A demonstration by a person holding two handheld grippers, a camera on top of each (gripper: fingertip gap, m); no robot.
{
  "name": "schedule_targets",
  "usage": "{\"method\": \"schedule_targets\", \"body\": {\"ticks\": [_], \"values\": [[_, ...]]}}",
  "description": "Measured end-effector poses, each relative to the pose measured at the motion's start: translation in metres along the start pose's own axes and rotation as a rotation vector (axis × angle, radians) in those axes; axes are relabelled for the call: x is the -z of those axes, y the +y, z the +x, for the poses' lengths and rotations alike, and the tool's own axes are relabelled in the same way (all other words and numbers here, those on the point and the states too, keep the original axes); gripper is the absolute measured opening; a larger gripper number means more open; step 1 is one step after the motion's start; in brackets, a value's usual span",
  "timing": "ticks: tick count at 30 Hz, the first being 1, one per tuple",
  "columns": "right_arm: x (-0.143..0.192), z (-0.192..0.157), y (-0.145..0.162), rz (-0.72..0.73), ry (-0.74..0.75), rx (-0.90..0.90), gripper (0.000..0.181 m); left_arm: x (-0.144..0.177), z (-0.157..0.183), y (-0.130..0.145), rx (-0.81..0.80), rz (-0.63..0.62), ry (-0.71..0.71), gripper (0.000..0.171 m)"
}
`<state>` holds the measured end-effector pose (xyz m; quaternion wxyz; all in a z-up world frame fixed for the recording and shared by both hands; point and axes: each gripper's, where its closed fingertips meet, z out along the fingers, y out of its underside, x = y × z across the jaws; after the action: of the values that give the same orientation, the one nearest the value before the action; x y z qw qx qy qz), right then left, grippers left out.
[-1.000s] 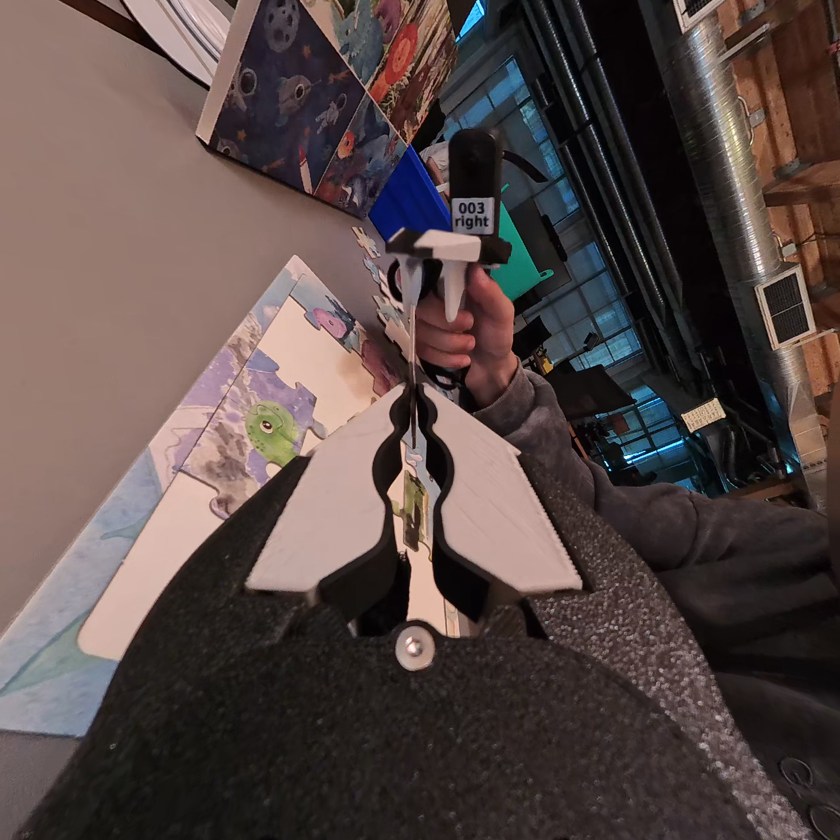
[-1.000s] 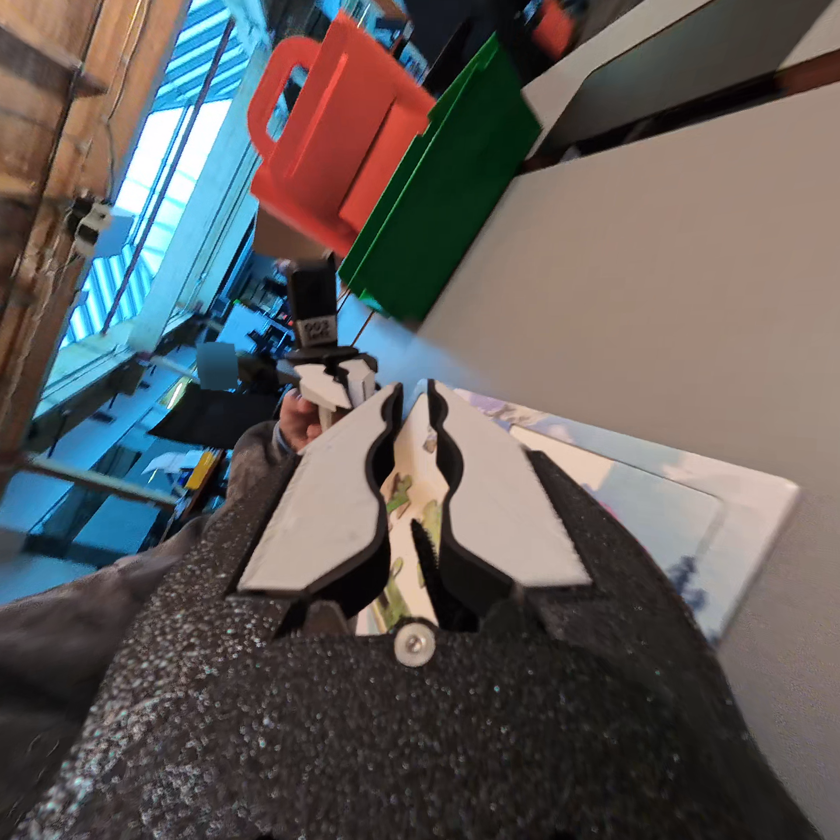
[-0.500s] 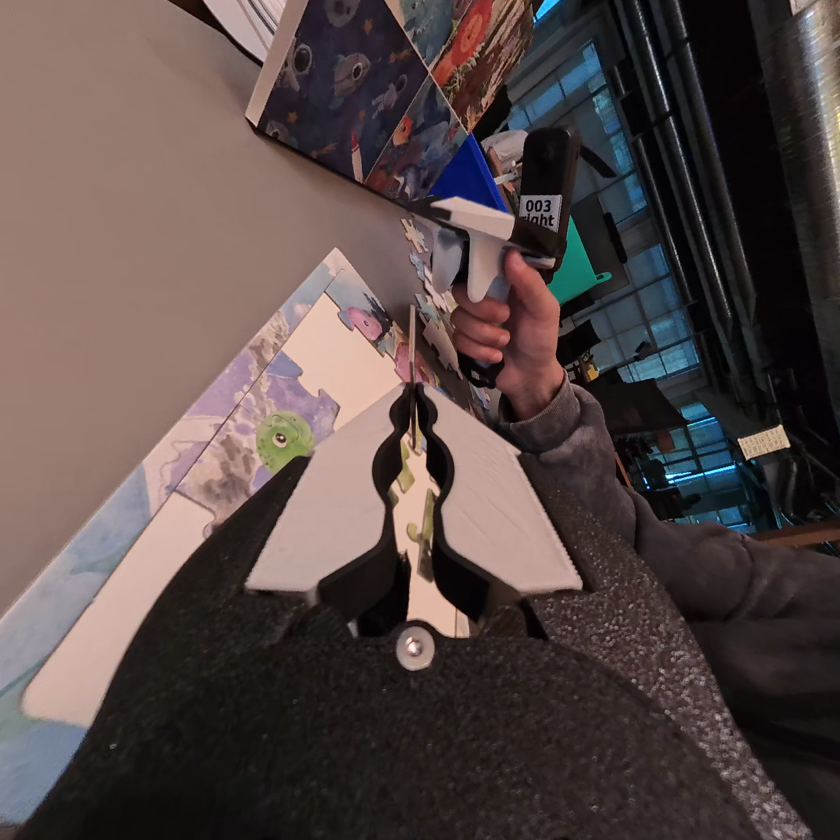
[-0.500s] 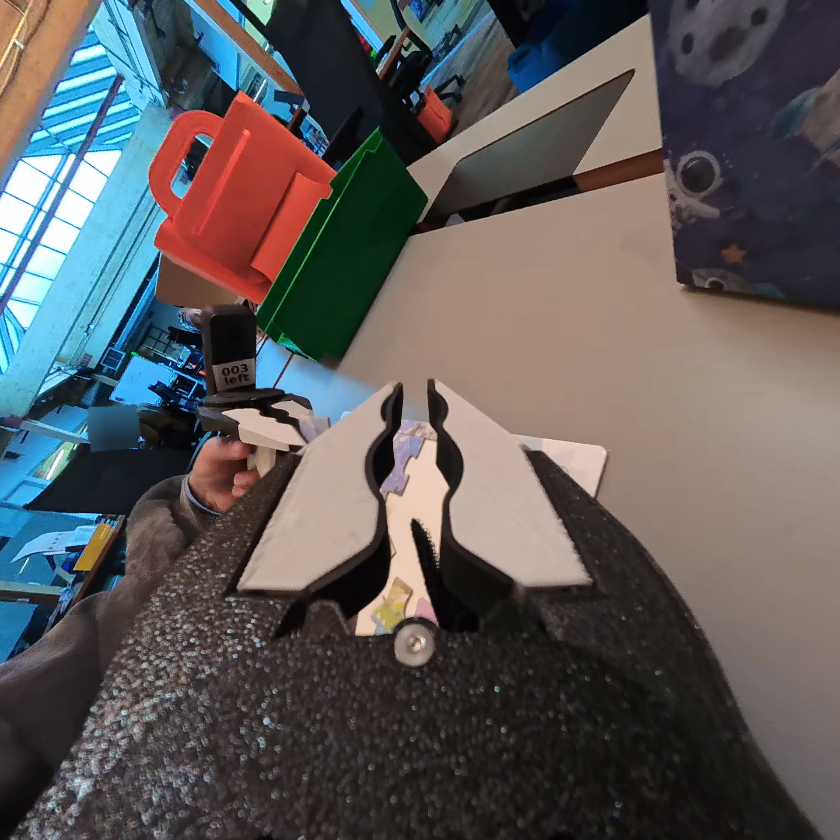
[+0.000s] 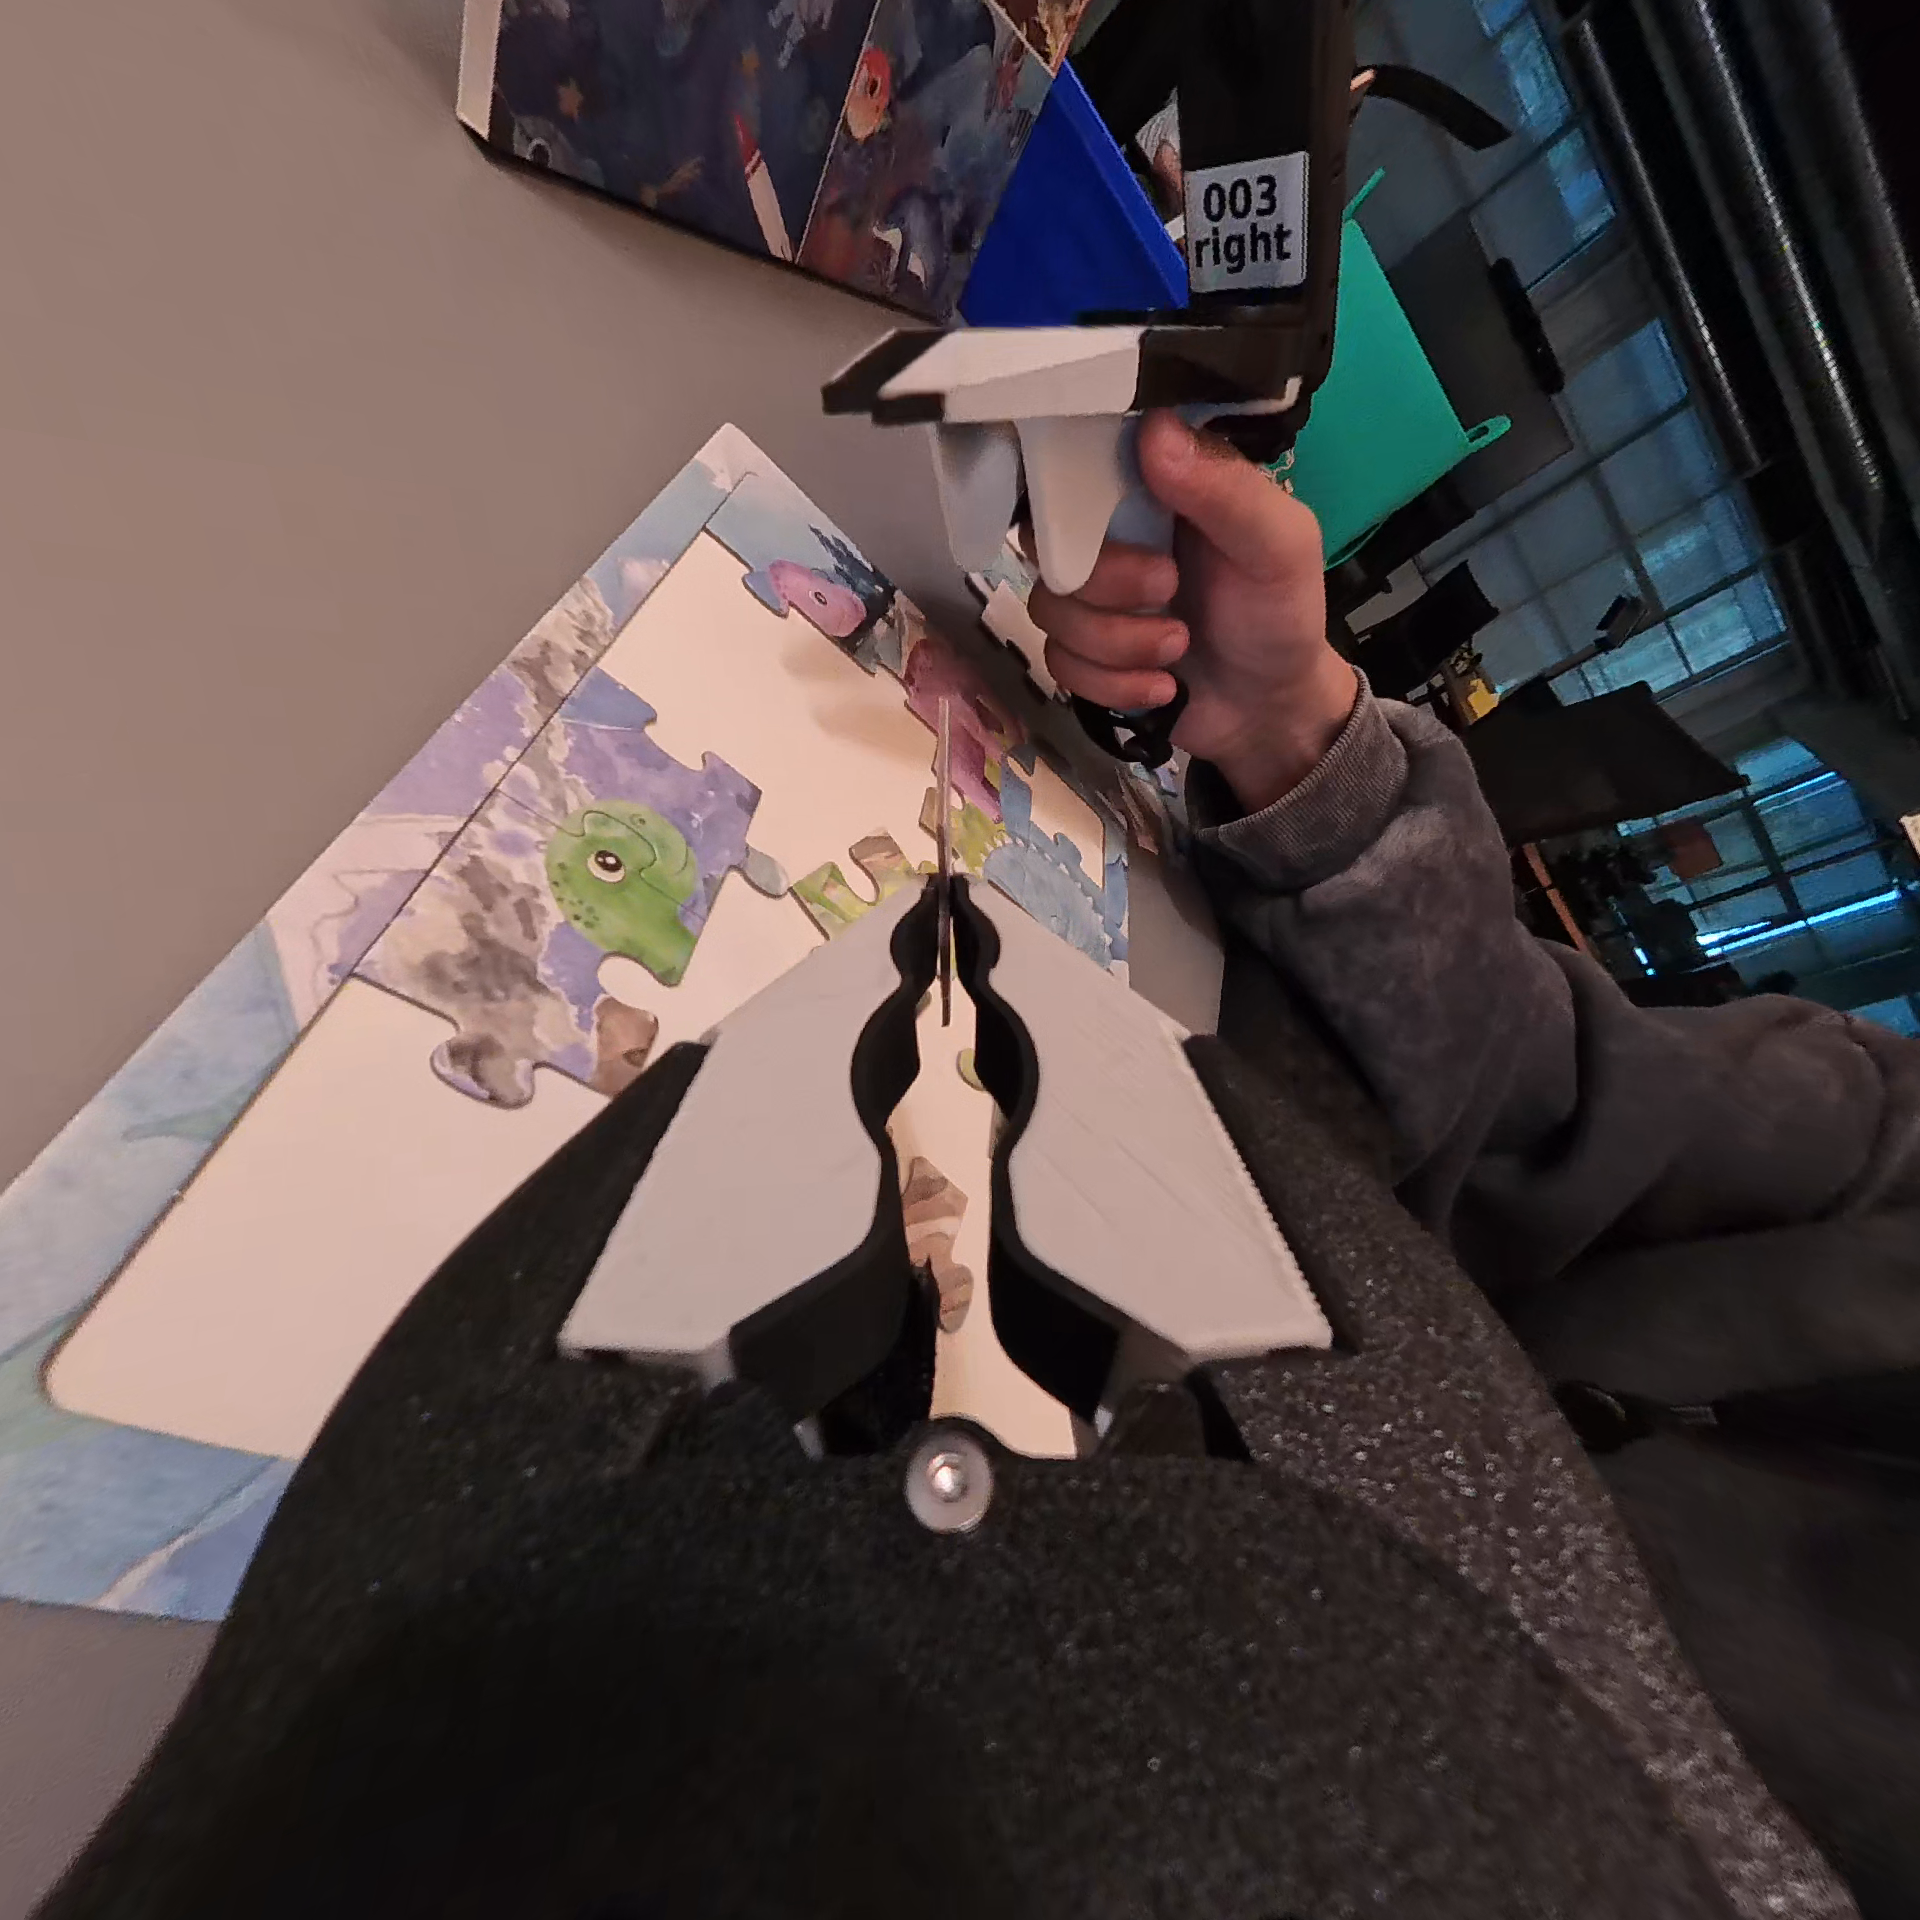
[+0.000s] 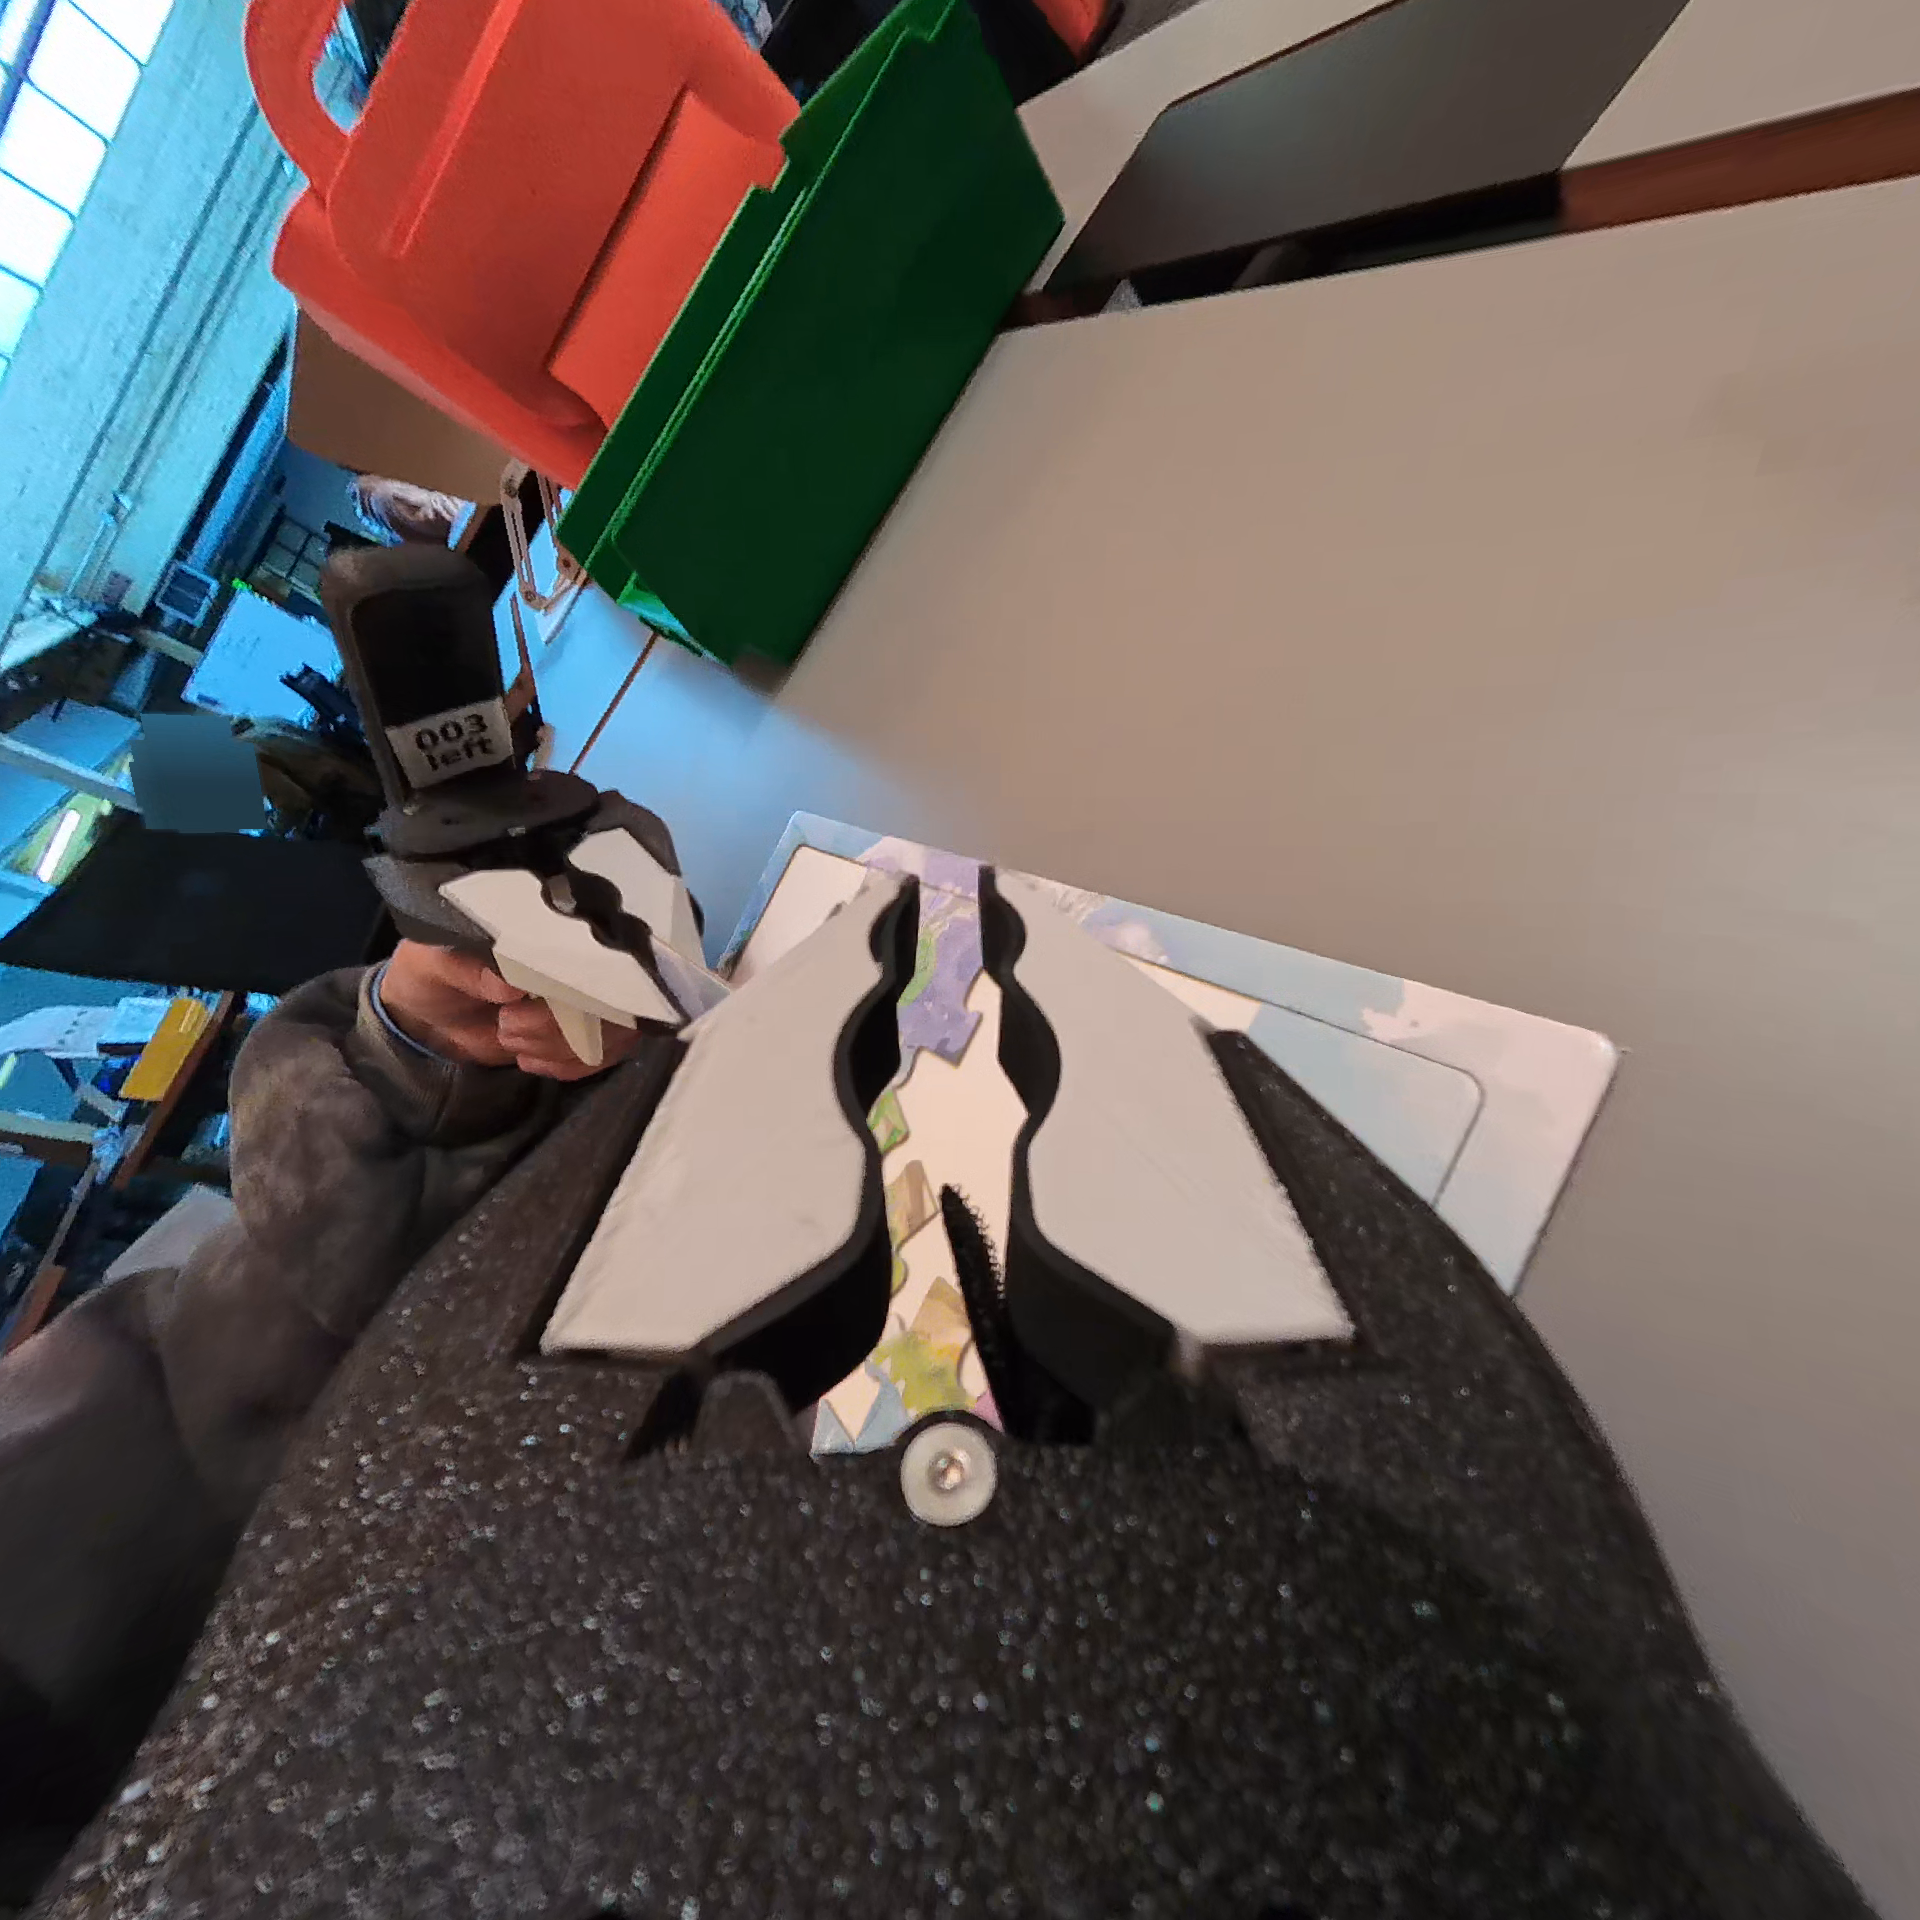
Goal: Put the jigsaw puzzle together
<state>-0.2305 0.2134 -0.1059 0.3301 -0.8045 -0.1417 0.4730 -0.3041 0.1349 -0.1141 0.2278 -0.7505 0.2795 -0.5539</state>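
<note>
While the puzzle tray [image 5: 343, 1174] lies flat on the grey table [image 5: 260, 416], part-filled along its far edge, left gripper [image 5: 945, 914] pinches a thin puzzle piece [image 5: 943, 790] edge-on; light, bendable card, best held mid-edge. Right gripper [image 6: 948, 904] hangs parted, empty.

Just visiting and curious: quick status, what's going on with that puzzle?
Left gripper shut on puzzle piece, held edge-on above puzzle tray. Right gripper open, empty. Tray partly filled. Nothing in the way.
</note>
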Motion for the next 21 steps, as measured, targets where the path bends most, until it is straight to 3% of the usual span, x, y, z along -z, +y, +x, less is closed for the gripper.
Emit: {"method": "schedule_targets", "body": {"ticks": [6, 21], "values": [[-0.009, -0.004, 0.008, -0.051, 0.013, 0.049, 0.011, -0.005, 0.002, 0.006, -0.004, -0.023, 0.013, 0.001], [-0.016, -0.007, 0.018, -0.100, 0.008, 0.057, 0.012, 0.006, 0.012, -0.014, 0.007, 0.076, 0.033, 0.001]]}}
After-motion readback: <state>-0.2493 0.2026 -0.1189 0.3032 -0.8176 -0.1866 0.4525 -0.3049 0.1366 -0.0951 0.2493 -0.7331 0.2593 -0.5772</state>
